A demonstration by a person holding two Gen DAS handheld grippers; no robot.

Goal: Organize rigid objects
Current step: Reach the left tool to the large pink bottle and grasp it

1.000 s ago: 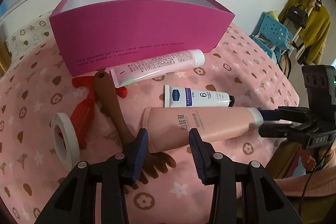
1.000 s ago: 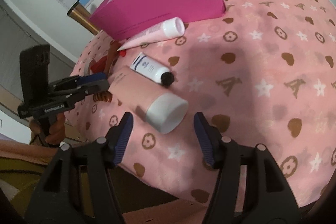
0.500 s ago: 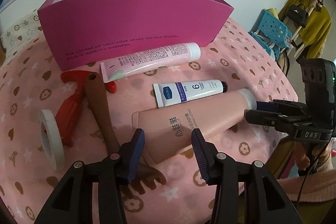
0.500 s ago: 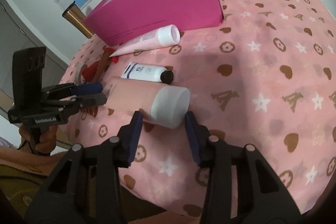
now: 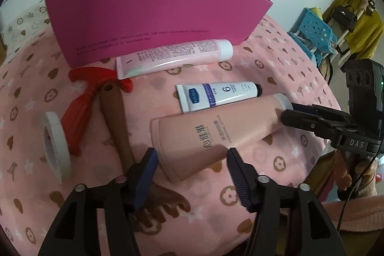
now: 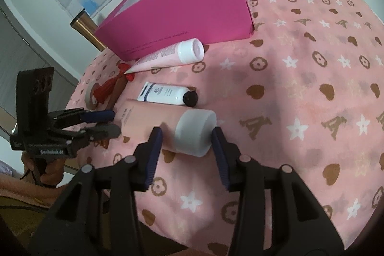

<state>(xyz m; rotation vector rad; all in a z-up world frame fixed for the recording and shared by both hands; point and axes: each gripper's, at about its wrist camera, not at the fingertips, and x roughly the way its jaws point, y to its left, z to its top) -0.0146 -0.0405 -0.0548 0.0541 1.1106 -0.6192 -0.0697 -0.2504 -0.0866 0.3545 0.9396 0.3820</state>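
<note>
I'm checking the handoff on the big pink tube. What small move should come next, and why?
Probably lift the big pink tube with the right gripper, whose pads sit against its white cap. The left gripper is opening around the crimped end.

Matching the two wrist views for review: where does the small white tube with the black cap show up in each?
Left wrist: the small white tube lies centre-right, black cap pointing right, above the large pink tube.
Right wrist: the small white tube lies left of centre, just behind the large pink tube.
Shared landmark: the magenta box behind both.
</note>
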